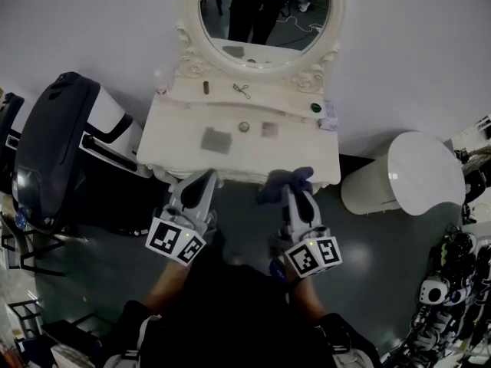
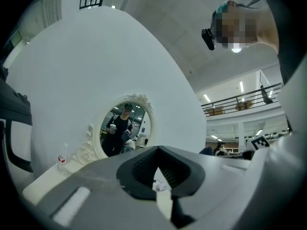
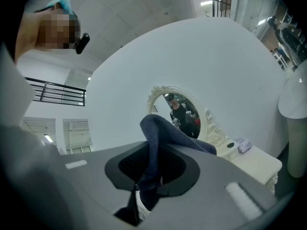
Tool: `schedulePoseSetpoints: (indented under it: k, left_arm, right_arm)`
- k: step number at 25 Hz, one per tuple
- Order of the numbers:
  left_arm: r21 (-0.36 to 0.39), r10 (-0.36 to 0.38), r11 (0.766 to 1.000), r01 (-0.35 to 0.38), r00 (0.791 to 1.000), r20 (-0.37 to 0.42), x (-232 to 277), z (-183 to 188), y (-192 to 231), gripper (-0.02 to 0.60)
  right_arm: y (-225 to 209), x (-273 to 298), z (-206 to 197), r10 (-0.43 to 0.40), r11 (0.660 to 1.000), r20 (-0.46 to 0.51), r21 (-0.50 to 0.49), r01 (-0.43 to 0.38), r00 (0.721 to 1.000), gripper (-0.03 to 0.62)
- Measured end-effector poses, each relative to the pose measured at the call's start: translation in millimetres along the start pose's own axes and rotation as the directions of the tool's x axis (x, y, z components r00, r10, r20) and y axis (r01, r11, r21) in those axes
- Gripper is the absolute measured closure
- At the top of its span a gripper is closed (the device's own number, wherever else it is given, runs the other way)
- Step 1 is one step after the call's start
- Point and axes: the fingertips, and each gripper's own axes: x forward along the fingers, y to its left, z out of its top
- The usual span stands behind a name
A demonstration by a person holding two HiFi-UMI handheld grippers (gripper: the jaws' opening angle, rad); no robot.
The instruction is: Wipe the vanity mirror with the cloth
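Observation:
The oval vanity mirror in its ornate white frame stands at the back of the white vanity table. It also shows ahead in the left gripper view as the mirror and in the right gripper view as the mirror. A dark blue cloth hangs from my right gripper, which is shut on the cloth just before the table's front edge. My left gripper is held beside it, its jaws shut on nothing. Both grippers are well short of the glass.
A black and white machine stands left of the vanity. A round white bin stands at its right. On the tabletop lie a small clip, a green-capped item and a small packet. Clutter lines the floor at the right.

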Motion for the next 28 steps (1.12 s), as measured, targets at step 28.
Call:
schedulePoseSetpoints:
  k: [28]
  left_arm:
    - [-0.042,-0.159,0.987,0.158,0.987,-0.008,194,56,186,0.58]
  right_arm:
    - [-42,236,37,-0.164,0.986,0.117,-0.023,0.168,0.979,0.534]
